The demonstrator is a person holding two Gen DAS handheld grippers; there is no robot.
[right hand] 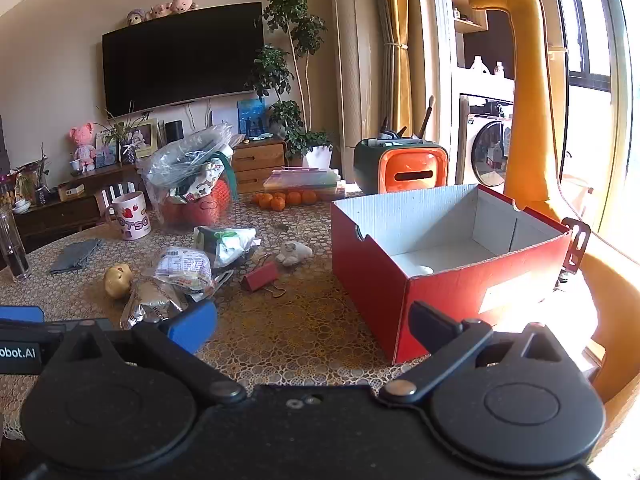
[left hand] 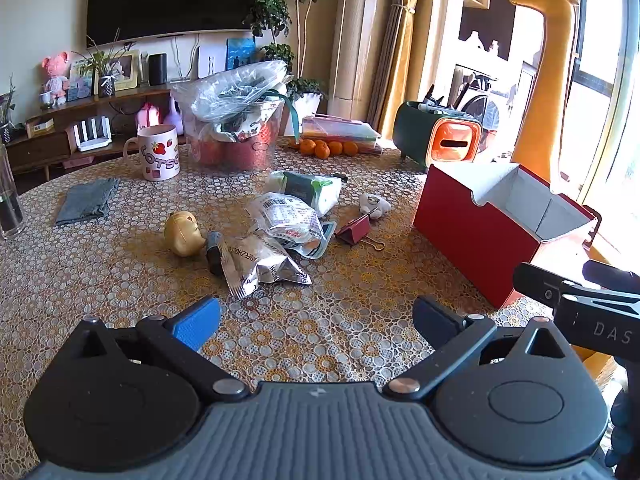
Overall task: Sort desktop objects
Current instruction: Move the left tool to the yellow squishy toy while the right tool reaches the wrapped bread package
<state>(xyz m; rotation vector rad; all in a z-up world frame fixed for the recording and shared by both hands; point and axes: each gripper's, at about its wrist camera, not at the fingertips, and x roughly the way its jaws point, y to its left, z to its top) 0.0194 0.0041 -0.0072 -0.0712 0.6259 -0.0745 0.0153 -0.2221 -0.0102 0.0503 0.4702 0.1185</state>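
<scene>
Both grippers, left gripper and right gripper, tilted downward over the lace-patterned tabletop, fingers spread wide and empty. Crinkled foil packets (possibly snacks) lay left of the red cardboard box.

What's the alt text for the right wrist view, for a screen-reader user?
Open right gripper hovers empty over a patterned table, facing an open red box. Left of the box lie a red binder clip, snack packets and a gold figurine.
</scene>
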